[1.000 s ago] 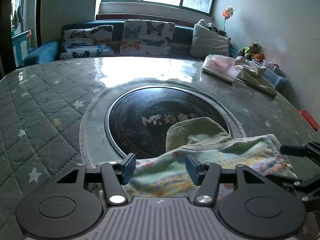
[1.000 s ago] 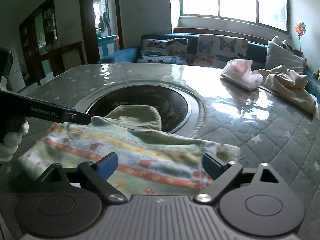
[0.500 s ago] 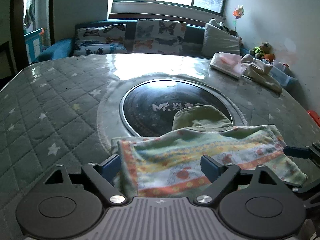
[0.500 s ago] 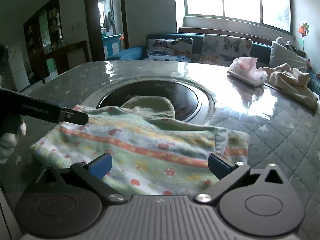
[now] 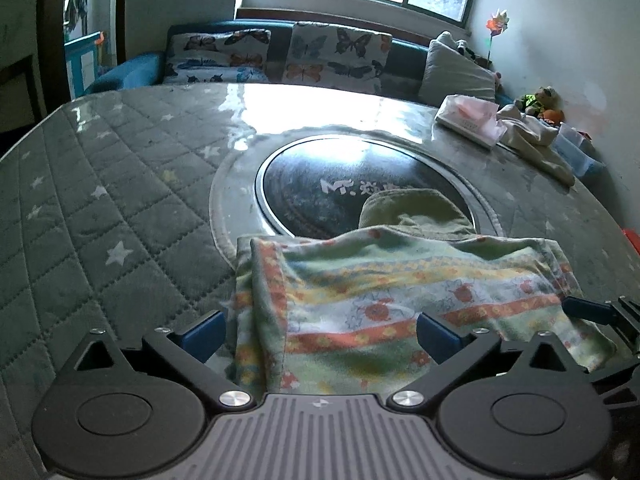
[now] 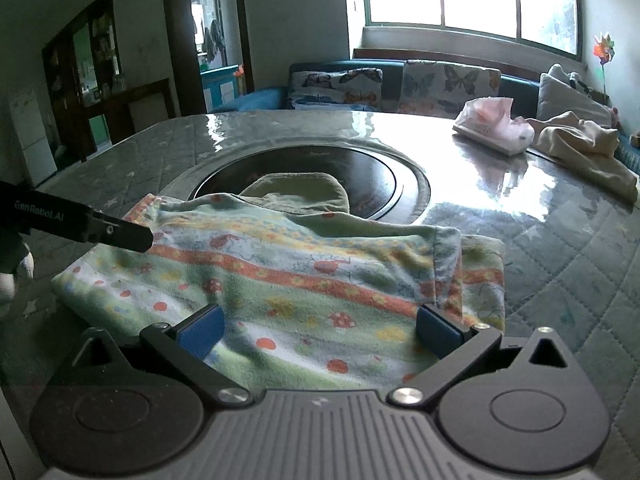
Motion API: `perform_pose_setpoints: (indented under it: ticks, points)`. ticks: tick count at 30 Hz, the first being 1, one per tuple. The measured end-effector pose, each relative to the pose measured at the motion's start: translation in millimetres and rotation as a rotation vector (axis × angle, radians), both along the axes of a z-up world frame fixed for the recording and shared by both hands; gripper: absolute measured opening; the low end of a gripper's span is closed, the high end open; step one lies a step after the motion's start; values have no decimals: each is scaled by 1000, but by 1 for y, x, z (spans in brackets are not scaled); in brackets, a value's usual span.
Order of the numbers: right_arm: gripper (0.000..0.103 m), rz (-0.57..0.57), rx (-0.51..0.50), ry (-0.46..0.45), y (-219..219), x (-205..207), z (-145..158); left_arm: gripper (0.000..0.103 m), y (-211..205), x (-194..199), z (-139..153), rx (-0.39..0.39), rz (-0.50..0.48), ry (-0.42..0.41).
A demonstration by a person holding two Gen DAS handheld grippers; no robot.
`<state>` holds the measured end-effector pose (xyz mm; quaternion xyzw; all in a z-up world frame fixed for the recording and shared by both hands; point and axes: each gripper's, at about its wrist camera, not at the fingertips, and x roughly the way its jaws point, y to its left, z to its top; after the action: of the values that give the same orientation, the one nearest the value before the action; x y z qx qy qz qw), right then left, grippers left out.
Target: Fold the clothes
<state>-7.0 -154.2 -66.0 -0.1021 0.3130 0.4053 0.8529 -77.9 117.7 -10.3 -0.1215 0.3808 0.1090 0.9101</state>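
A folded child's garment [image 5: 400,288] with green, yellow and orange stripes lies flat on the quilted table, an olive-green part [image 5: 412,212] poking out at its far edge. My left gripper [image 5: 318,334] hovers at its near left corner; its jaws are opening, with the cloth's folded edge lying between them and untouched by the pads. In the right wrist view the same garment [image 6: 300,272] lies under my right gripper [image 6: 319,329], which is open wide over the near right part. One black finger of the left gripper [image 6: 120,234] reaches in from the left.
The table [image 5: 100,200] has a dark round inset [image 5: 320,176] in its middle. At the far right lie a pink tissue pack [image 5: 468,118] and a crumpled cream garment [image 5: 532,136]. A sofa with butterfly cushions [image 5: 280,56] stands behind the table.
The left jaws spread from a narrow gap on the cloth's edge to wide apart, letting it go. Both grippers drew back slightly, and the garment now lies settled flat.
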Motion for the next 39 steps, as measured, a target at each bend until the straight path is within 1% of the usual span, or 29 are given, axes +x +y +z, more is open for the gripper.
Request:
perform_pose_setpoints:
  ticks: [6, 12, 21, 28, 32, 34, 37, 39]
  points:
    - [103, -5, 18, 1, -2, -1, -1, 103, 4, 1, -8, -29, 13, 28]
    - [103, -8, 36, -5, -4, -2, -2, 103, 3, 1, -7, -33, 24, 37]
    - [103, -9, 25, -8, -2, -3, -2, 103, 2, 3, -8, -17, 22, 47]
    - [103, -3, 6, -16, 1, -3, -2, 103, 3, 0, -6, -27, 26, 53]
    - [103, -6, 4, -4, 1, -2, 3, 103, 0, -5, -6, -11, 22, 64]
    - [103, 0, 12, -20, 1, -5, 8, 103, 0, -7, -5, -10, 24, 64]
    - [103, 30, 18, -41, 3, -12, 16, 103, 1, -10, -5, -7, 32, 69]
    - [103, 54, 19, -40, 5, -15, 18, 103, 1, -12, -6, -6, 36, 74]
